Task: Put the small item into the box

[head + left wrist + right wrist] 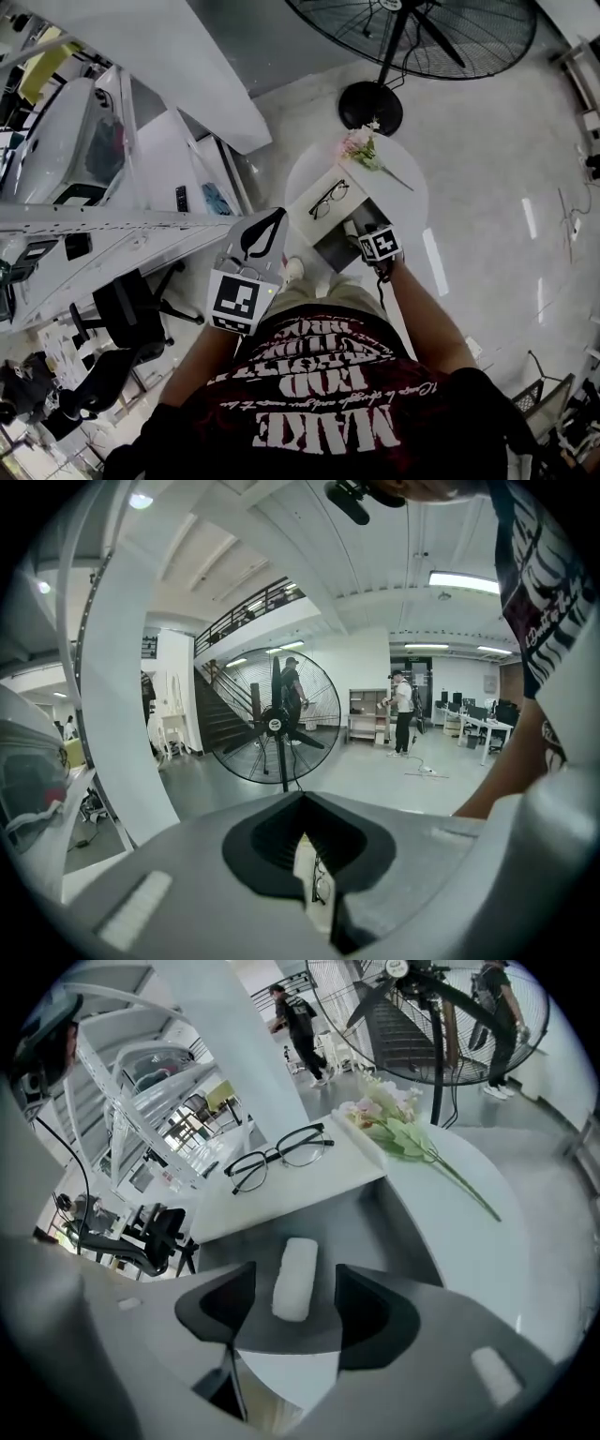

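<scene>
A small white oblong item (294, 1277) lies on the grey floor of the open box (384, 1227) on a round white table (412, 202). My right gripper (295, 1309) hangs just above it, open, one jaw on each side and neither touching it. In the head view the right gripper (367, 234) sits over the box (333, 248). The box's white lid (281, 1194) lies flat beside it with black glasses (277, 1157) on top. My left gripper (262, 231) is raised to the left of the table, shut and holding nothing; only a thin slit shows between its jaws (305, 855).
A sprig of pink flowers (361, 147) lies at the table's far side. A big floor fan (412, 28) stands behind the table. White shelving (112, 159) and a black office chair (127, 319) are to the left. People stand far off in the hall.
</scene>
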{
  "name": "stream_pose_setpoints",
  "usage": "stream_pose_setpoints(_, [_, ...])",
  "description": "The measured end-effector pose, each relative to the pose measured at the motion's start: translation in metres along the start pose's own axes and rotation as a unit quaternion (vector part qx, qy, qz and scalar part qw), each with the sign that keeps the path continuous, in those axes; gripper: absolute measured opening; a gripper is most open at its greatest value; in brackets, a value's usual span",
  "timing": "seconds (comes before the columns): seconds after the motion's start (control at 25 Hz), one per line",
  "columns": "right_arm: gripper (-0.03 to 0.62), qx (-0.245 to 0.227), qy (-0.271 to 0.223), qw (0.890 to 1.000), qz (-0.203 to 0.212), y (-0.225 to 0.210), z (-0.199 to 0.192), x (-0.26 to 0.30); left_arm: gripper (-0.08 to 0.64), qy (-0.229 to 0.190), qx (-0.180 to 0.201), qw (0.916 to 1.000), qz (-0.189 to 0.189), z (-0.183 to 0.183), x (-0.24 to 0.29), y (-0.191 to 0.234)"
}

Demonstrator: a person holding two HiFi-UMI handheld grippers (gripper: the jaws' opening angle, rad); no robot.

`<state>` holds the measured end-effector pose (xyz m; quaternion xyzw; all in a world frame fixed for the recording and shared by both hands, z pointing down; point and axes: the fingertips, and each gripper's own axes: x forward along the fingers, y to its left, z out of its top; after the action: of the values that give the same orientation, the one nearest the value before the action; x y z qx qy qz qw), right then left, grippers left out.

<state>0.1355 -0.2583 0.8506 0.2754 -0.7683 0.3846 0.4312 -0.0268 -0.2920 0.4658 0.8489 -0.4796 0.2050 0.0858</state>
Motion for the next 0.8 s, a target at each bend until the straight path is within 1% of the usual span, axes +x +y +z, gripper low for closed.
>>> stream_pose_setpoints(0.16, [0.298, 0.005, -0.044, 0.999, -0.018, -0.001, 0.008, -0.024, 0.0, -0.019, 0.012, 0.9996, -0.015, 0.01, -0.002, 0.006])
stream_pose_setpoints(0.28, [0.254, -0.006, -0.099, 0.995, -0.017, 0.014, 0.017, -0.053, 0.0, -0.031, 0.013, 0.9991, -0.025, 0.017, -0.008, 0.008])
stream_pose_setpoints(0.36, [0.222, -0.001, -0.145, 0.989, -0.03, 0.019, 0.028, -0.078, 0.0, -0.041, 0.016, 0.9983, -0.038, 0.024, -0.009, 0.009])
stream_pose_setpoints(0.52, [0.123, 0.018, -0.233, 0.97, -0.066, 0.032, 0.045, -0.131, 0.0, -0.06, 0.023, 0.9962, -0.059, 0.035, -0.014, 0.009])
stream_pose_setpoints(0.6, [0.037, 0.021, -0.272, 0.958, -0.091, 0.041, 0.054, -0.16, 0.0, -0.067, 0.026, 0.995, -0.069, 0.038, -0.017, 0.008])
stream_pose_setpoints(0.8, [0.029, 0.02, -0.351, 0.927, -0.129, 0.071, 0.075, -0.231, 0.0, -0.083, 0.032, 0.9914, -0.096, 0.047, -0.027, 0.004])
